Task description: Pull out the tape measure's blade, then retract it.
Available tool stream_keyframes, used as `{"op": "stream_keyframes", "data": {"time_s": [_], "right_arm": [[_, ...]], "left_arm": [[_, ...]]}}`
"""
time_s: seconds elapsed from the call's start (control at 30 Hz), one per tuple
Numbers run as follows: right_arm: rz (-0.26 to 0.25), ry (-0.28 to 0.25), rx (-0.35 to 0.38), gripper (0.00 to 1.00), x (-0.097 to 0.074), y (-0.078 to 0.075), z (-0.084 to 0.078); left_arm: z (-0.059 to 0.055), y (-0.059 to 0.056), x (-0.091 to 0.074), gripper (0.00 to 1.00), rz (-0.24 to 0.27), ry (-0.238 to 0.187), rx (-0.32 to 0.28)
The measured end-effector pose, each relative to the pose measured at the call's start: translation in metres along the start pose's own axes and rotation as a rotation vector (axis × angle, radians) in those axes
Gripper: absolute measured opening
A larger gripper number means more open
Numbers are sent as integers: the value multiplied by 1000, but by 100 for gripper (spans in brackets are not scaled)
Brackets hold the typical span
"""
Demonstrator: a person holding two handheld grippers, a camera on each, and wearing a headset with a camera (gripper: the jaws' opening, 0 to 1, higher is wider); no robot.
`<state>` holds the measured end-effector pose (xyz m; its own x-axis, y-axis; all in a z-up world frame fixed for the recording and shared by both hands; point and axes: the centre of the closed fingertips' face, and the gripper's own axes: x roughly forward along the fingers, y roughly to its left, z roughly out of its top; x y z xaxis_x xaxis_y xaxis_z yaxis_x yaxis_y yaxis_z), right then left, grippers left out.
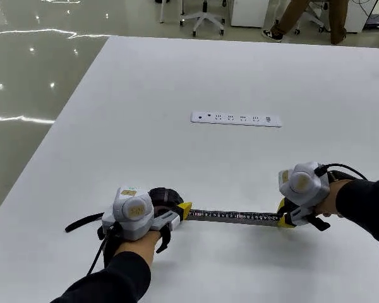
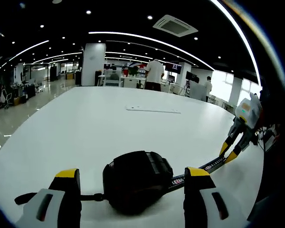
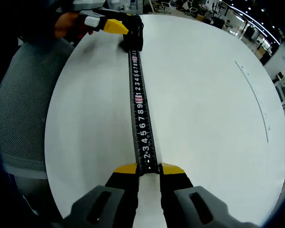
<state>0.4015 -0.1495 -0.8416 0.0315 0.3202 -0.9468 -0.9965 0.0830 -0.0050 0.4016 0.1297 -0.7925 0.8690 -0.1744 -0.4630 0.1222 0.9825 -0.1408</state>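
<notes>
So, the tape measure (image 1: 166, 199) is parked near the front edge of the white worktop (image 1: 177, 82), with its blade (image 1: 234, 216) drawn out flat along the surface toward the right. The black case (image 2: 137, 180) is straddled by the left gripper (image 2: 132, 173), whose jaws are spread wide. In the left gripper view a sliver of worktop is seen between the case and each yellow tip, so nothing looks properly clamped there. In the head view, though, one tip is seen right up against the mouth of the case where the blade comes out. The far end of the blade is pinched by the right gripper (image 3: 147, 167), jaws closed tight on it just below the low numbers. In the right gripper view the printed scale is seen running straight away from it to the case. A black strap (image 1: 82, 222) is trailed off the case to the left, lying loose on the worktop. Farther back, well apart from all of this, a white power strip (image 1: 235, 118) is laid flat across the middle of the worktop. A glossy floor (image 1: 25, 76) and a few people (image 2: 154, 73) standing around desks can be made out in the background.
</notes>
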Motion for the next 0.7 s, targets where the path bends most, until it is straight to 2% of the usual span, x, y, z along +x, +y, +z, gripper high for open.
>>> {"op": "stream_keyframes", "data": {"time_s": [0.17,0.2,0.23,0.33,0.37,0.4,0.43,0.57,0.63,0.7], "right_arm": [[-6,18,-22,12,2,3,1],[-9,40,-62,12,2,3,1],[-14,59,-67,12,2,4,1],[-13,85,-30,11,5,2,3],[-12,86,-25,11,5,1,2],[-11,89,-15,11,4,1,2],[-14,94,-3,11,5,0,2],[-23,110,37,11,5,2,1],[-23,114,17,11,5,3,3],[-19,117,18,11,6,2,3]], "left_arm": [[-1,0,0,83,7,5,-2],[0,-1,1,83,11,5,-9],[1,-1,3,82,11,7,-14],[2,-6,8,77,18,24,-24],[-1,-6,11,73,29,44,-32],[-6,-6,11,64,39,79,-24],[-4,-3,15,62,70,72,-15],[-5,-4,13,61,62,73,2],[-7,-5,13,60,48,83,41],[-6,-4,13,59,58,95,21]]}}
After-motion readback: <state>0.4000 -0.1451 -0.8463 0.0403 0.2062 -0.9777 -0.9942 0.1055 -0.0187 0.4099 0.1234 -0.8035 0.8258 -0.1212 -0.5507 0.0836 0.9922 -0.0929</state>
